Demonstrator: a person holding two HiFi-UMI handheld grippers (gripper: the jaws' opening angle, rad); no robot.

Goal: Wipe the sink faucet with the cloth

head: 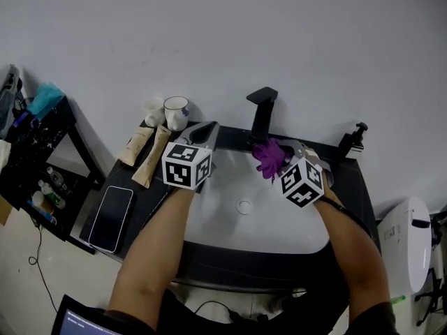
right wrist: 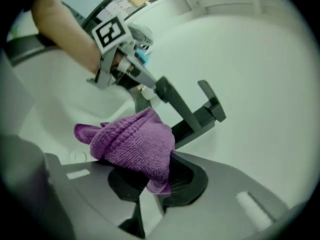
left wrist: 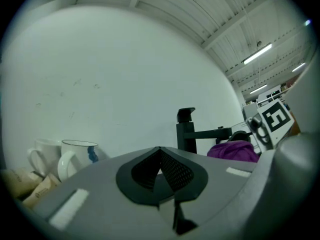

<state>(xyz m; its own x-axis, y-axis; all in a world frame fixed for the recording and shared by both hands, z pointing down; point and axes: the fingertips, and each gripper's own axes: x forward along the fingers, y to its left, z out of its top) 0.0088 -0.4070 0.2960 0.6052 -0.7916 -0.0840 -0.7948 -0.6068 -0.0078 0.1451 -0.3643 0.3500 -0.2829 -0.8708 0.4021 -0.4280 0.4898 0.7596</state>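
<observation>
The black faucet (head: 262, 114) stands at the back of the white sink (head: 230, 222). Just in front of the faucet's base is my right gripper (head: 281, 155), shut on a bunched purple cloth (head: 269, 156). The right gripper view shows the cloth (right wrist: 132, 141) clamped between the jaws, close to the faucet's spout (right wrist: 200, 116) but apart from it. My left gripper (head: 208, 129) hovers over the sink's back left corner, shut with nothing in it. In the left gripper view the faucet (left wrist: 186, 131) and the cloth (left wrist: 235, 149) lie ahead to the right.
Two mugs (head: 176, 110) and two tubes (head: 143, 152) sit on the dark counter at the left, with a phone (head: 112, 217) nearer me. A black soap dispenser (head: 353, 142) stands at the back right. The white wall rises directly behind the faucet.
</observation>
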